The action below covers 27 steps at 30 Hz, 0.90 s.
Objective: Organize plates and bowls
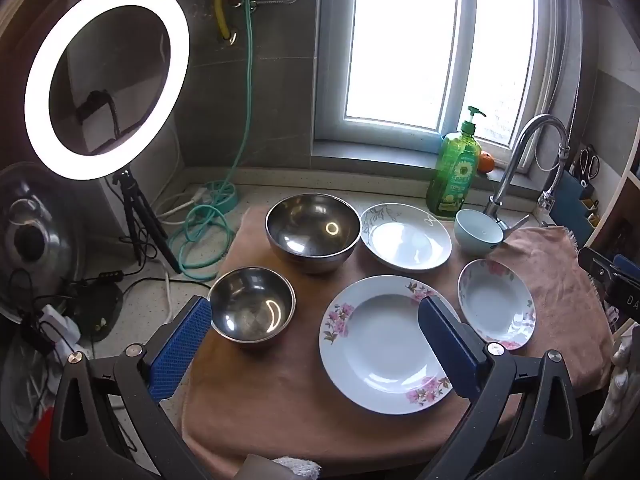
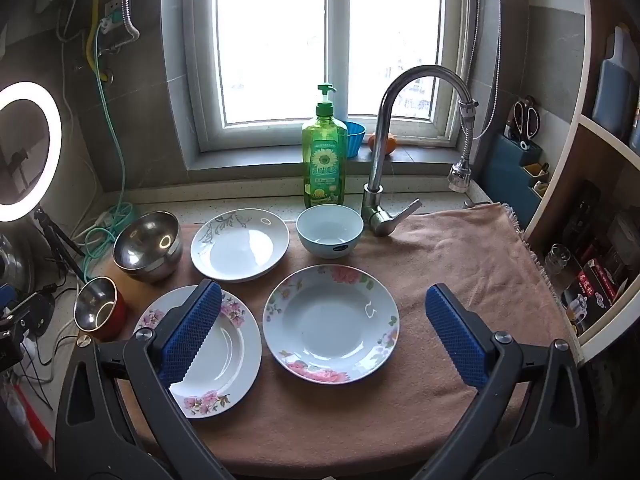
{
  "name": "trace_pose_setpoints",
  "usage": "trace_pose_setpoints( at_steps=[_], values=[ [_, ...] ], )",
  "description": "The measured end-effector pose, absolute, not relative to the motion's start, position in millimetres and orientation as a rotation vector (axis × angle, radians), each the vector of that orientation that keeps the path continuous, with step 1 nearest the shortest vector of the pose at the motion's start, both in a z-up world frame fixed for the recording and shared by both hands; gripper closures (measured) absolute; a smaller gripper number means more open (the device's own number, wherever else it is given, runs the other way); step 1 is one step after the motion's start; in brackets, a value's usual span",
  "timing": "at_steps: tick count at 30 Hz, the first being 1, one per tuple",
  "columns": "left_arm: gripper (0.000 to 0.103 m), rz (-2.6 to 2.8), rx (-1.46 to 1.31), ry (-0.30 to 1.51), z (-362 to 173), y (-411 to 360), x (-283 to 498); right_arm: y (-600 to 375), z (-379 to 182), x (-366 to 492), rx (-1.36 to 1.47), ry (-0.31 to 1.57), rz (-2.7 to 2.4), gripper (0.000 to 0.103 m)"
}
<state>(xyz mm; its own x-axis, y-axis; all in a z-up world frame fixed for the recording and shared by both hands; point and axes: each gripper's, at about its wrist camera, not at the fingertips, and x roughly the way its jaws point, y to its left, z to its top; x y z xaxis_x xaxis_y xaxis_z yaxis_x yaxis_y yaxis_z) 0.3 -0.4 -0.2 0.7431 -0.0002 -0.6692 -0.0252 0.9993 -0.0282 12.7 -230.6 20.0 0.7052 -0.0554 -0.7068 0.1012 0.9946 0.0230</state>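
Note:
On a pink towel [image 1: 304, 412] [image 2: 452, 260] lie a large flowered plate [image 1: 384, 352] [image 2: 228, 368], a smaller flowered deep plate [image 1: 496, 304] [image 2: 332, 324], a white leaf-pattern plate [image 1: 406, 242] [image 2: 240, 244], a pale blue bowl [image 1: 478, 232] [image 2: 330, 230], a large steel bowl [image 1: 312, 230] [image 2: 148, 246] and a small steel bowl [image 1: 252, 314] [image 2: 96, 308]. My left gripper [image 1: 316, 320] is open and empty, hovering above the small steel bowl and large plate. My right gripper [image 2: 324, 312] is open and empty over the smaller flowered plate.
A green soap bottle [image 1: 454, 176] [image 2: 324, 160] and a faucet [image 1: 520, 160] [image 2: 400, 140] stand at the back by the window. A lit ring light [image 1: 106, 80] on a tripod and cables are at the left. Shelves [image 2: 592, 240] stand at the right.

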Motion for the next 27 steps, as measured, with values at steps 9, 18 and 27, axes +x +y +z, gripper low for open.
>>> trace_pose_setpoints(
  at_steps=[9, 18, 27],
  values=[
    [0.000, 0.002, -0.106, 0.733, 3.6, 9.7, 6.6, -227.7, 24.4, 14.6, 0.053, 0.771, -0.087, 0.000],
    [0.000, 0.004, -0.084, 0.720, 5.3, 4.3, 7.6, -230.6, 29.0, 15.2, 0.071, 0.748, -0.091, 0.000],
    [0.000, 0.008, -0.098, 0.722, 4.3, 9.3, 8.2, -228.3, 28.2, 15.8, 0.068, 0.752, -0.088, 0.000]
  ],
)
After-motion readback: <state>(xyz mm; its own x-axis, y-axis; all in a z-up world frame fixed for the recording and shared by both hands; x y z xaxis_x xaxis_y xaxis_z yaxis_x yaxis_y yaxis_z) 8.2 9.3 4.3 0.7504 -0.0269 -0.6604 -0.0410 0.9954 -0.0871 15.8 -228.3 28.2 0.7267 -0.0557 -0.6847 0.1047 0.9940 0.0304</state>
